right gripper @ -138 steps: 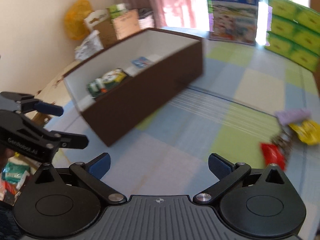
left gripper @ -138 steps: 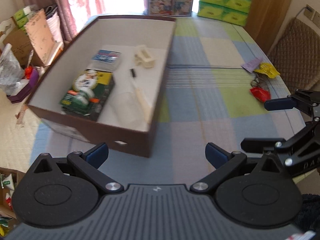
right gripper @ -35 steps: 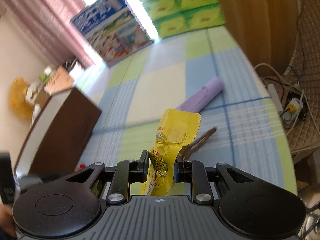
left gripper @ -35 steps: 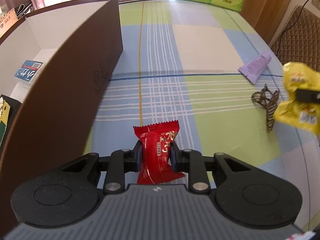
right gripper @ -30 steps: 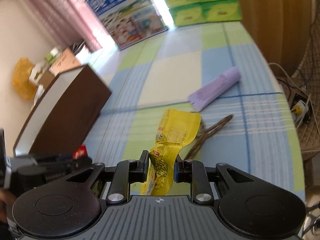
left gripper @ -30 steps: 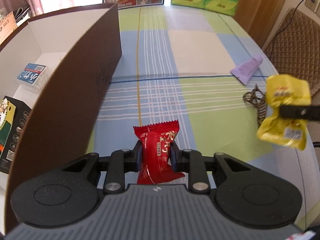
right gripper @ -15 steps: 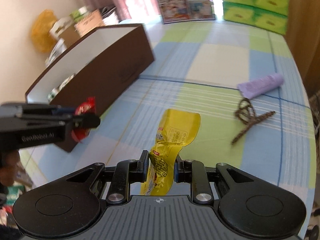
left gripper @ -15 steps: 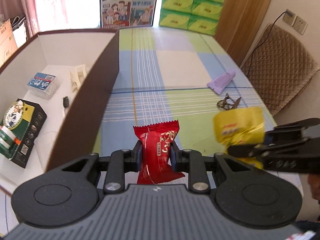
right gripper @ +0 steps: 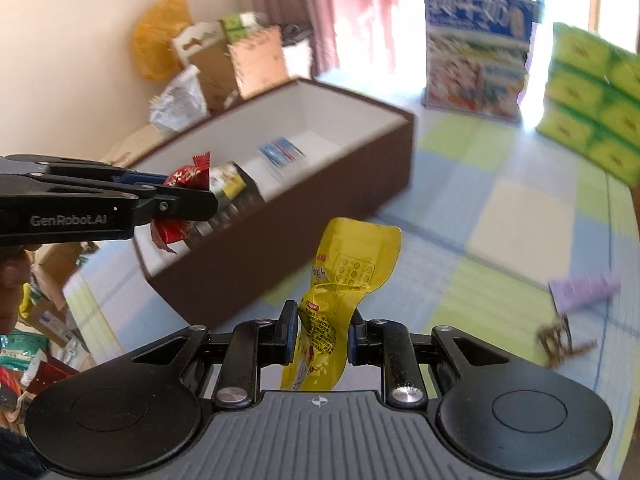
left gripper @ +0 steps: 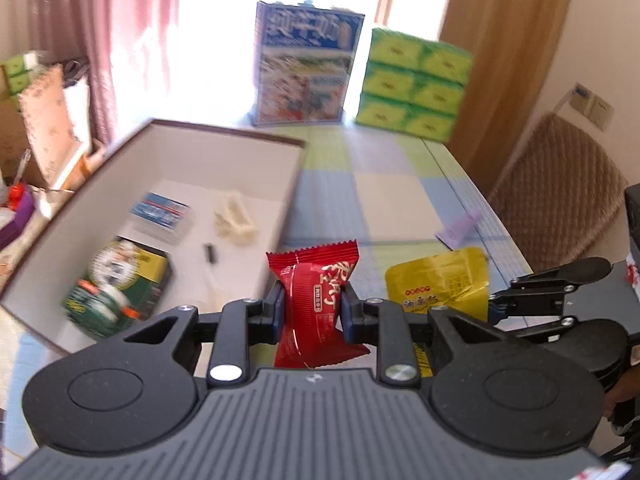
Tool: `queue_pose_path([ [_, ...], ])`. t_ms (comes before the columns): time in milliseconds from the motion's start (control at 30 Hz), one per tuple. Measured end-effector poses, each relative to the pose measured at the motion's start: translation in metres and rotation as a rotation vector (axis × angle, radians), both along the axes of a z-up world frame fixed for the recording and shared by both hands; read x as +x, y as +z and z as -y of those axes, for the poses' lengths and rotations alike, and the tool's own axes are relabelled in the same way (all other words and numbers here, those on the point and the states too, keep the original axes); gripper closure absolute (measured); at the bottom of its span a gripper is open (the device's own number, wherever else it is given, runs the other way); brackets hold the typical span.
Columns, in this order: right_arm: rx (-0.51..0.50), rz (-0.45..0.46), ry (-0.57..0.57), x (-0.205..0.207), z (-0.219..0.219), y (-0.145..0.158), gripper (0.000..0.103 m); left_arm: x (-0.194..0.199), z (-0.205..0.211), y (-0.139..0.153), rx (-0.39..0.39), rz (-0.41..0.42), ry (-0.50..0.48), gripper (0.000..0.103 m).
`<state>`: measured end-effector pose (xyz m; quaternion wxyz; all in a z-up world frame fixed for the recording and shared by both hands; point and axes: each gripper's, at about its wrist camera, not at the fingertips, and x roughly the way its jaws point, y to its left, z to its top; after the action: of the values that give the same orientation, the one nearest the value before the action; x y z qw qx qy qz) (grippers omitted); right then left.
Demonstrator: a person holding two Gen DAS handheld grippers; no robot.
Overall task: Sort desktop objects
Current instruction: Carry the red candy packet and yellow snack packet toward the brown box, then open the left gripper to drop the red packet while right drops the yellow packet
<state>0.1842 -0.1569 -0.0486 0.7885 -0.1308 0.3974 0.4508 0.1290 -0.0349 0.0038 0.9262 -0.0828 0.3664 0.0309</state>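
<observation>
The left hand-held gripper (left gripper: pixel 313 309) pinches a red snack packet (left gripper: pixel 314 306) just right of the brown box (left gripper: pixel 224 136), whose near wall stands ahead-left. Right of it, the right hand-held gripper (right gripper: pixel 319 338) clamps a yellow pouch (right gripper: pixel 340 288) above the worktop (right gripper: pixel 520 208); a purple tube (right gripper: pixel 584 290) and hair clip (right gripper: pixel 560 342) lie ahead-right.

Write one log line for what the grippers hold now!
left hand-held gripper: shut on red snack packet | right hand-held gripper: shut on yellow snack pouch | brown box: nearby

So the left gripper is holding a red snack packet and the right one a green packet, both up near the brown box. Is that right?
Not quite: the right gripper holds a yellow packet, not a green one, as the right wrist view shows. The left gripper does hold the red snack packet, near the brown box.
</observation>
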Motion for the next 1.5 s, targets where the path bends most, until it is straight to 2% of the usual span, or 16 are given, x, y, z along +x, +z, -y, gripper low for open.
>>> queue_pose_path([
  [300, 0.051, 0.055, 0.098, 0.006, -0.069, 0.023, 0.083, -0.008, -0.061, 0.014, 0.032, 0.01, 0.104, 0.081],
  [600, -0.016, 0.137, 0.117, 0.031, -0.133, 0.03, 0.083, 0.028, -0.106, 0.008, 0.053, -0.013, 0.1, 0.081],
  [833, -0.124, 0.119, 0.092, 0.066, -0.175, 0.002, 0.083, 0.071, -0.13, -0.005, 0.083, -0.053, 0.052, 0.08],
  [1033, -0.21, 0.063, 0.09, 0.092, -0.198, -0.022, 0.083, 0.109, -0.154, -0.03, 0.034, -0.127, 0.038, 0.081],
  [1233, -0.291, 0.007, 0.083, 0.11, -0.208, -0.046, 0.083, 0.137, -0.16, -0.049, 0.009, -0.174, 0.006, 0.08],
  [1367, -0.331, 0.012, 0.086, 0.113, -0.211, -0.054, 0.083, 0.153, -0.16, -0.063, -0.019, -0.213, -0.015, 0.08],
  [1500, -0.341, 0.006, 0.079, 0.113, -0.21, -0.057, 0.083, 0.163, -0.158, -0.074, -0.016, -0.241, -0.03, 0.08],
])
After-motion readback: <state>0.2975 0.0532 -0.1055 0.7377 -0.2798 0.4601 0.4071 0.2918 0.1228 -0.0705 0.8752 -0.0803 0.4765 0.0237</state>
